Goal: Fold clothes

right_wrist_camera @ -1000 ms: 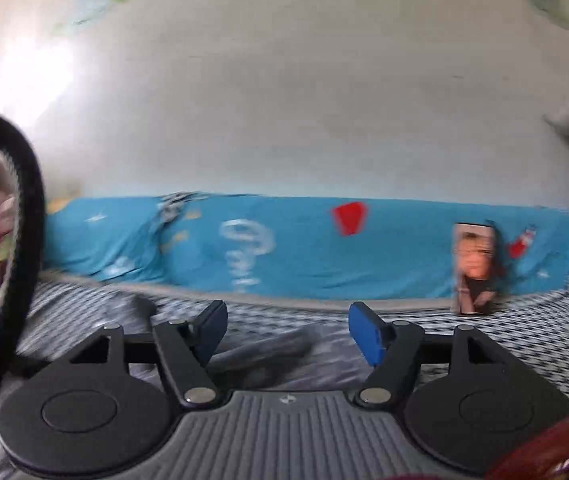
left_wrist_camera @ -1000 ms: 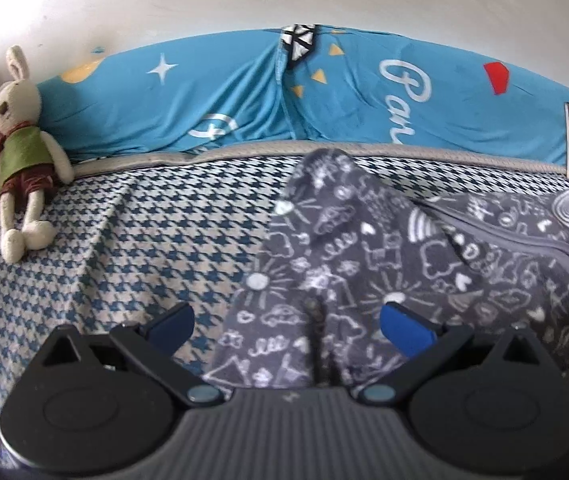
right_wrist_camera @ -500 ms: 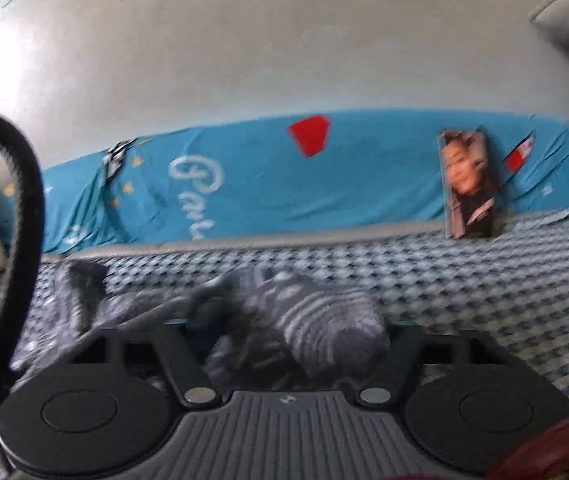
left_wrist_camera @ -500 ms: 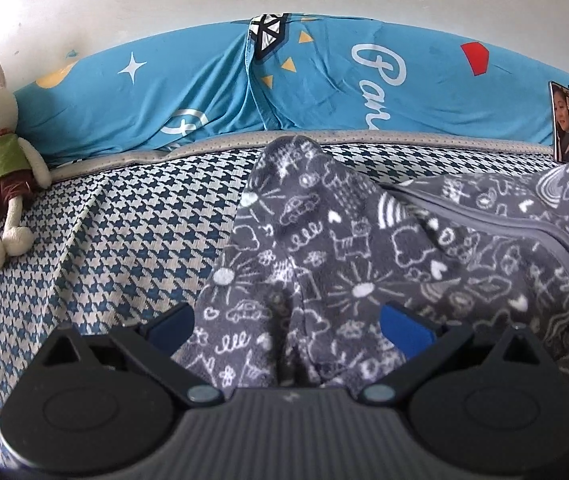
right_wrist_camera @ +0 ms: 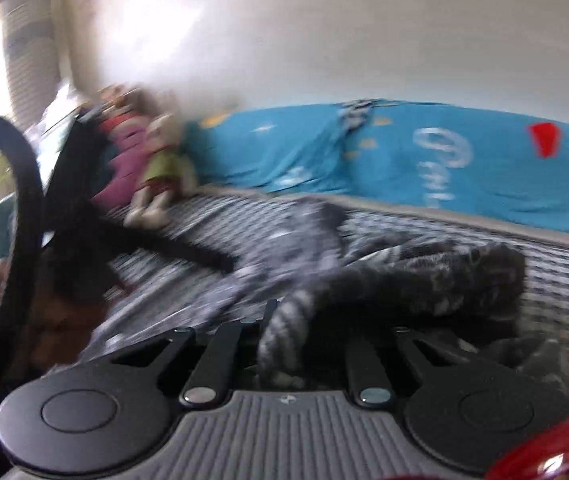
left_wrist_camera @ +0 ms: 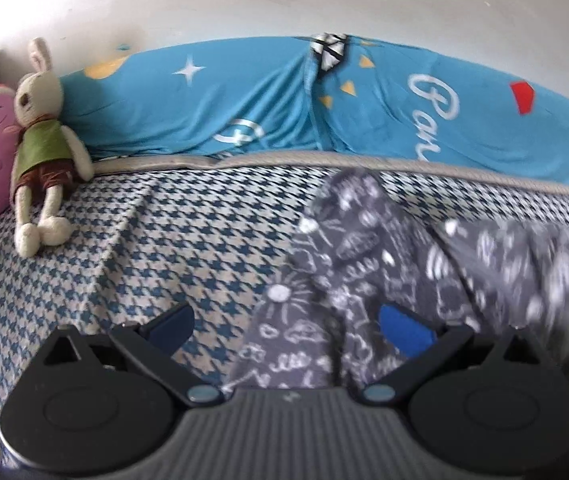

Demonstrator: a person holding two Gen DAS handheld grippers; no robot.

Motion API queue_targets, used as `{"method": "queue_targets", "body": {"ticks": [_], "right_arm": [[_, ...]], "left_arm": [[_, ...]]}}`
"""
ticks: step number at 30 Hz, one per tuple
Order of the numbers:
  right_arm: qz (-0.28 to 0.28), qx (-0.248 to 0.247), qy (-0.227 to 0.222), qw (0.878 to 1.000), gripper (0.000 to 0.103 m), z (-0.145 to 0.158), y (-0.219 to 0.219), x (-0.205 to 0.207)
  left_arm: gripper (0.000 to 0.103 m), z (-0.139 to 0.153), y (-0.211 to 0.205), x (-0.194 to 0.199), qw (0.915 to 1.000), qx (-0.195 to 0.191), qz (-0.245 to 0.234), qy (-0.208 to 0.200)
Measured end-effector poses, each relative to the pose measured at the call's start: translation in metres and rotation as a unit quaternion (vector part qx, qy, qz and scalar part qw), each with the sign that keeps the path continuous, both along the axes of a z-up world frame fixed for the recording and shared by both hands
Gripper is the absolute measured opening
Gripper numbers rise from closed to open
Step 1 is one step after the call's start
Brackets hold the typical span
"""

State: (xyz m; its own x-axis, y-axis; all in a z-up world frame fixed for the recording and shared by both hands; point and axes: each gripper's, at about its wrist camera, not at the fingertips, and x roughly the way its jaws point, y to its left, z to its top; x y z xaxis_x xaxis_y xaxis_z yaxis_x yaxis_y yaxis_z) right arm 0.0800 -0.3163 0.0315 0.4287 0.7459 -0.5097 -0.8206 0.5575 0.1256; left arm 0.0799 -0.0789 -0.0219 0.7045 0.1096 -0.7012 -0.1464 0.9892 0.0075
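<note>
Currently left hand-held gripper (left_wrist_camera: 286, 326) spread wide, empty, over grey doodle-print garment (left_wrist_camera: 368, 256) lying rumpled on houndstooth bed (left_wrist_camera: 156, 240). Right hand-held gripper (right_wrist_camera: 302, 344): striped cuff (right_wrist_camera: 284, 328) bunched between fingers, blur hides grip state.

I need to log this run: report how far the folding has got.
Done: nothing looks folded; the grey printed garment lies rumpled on the houndstooth bedcover. In hand: the right gripper is clamped on a bunched striped cuff; the left gripper is open over the fabric. Left: spreading flat and every fold.

right claw (right_wrist_camera: 284, 344) pinching grey garment (right_wrist_camera: 424, 276), houndstooth bed (right_wrist_camera: 556, 280)
</note>
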Motion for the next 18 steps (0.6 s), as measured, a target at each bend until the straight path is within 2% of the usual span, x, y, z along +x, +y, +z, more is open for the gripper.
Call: {"method": "queue_targets", "body": {"ticks": [4,9,14,18], "right_arm": [[0.058,-0.025,-0.010,0.998,0.014,-0.016,0.024,-0.037],[0.106,-0.055,-0.011,0.993,0.015,-0.032,0.041,-0.070],[0.130,-0.075,-0.010,0.989,0.019,-0.044,0.047,-0.091],[0.122,-0.072,-0.008,0.990,0.026,-0.044,0.050,-0.090]], "left_arm": [[0.103,0.002,0.009,-0.001,0.9998,-0.017,0.008,-0.007],[0.103,0.003,0.000,-0.003,0.9998,-0.015,-0.005,-0.011],[0.103,0.000,-0.013,-0.006,0.9994,-0.011,-0.032,-0.010],[0.103,-0.007,-0.026,-0.005,0.9986,0.007,-0.052,-0.002]]}}
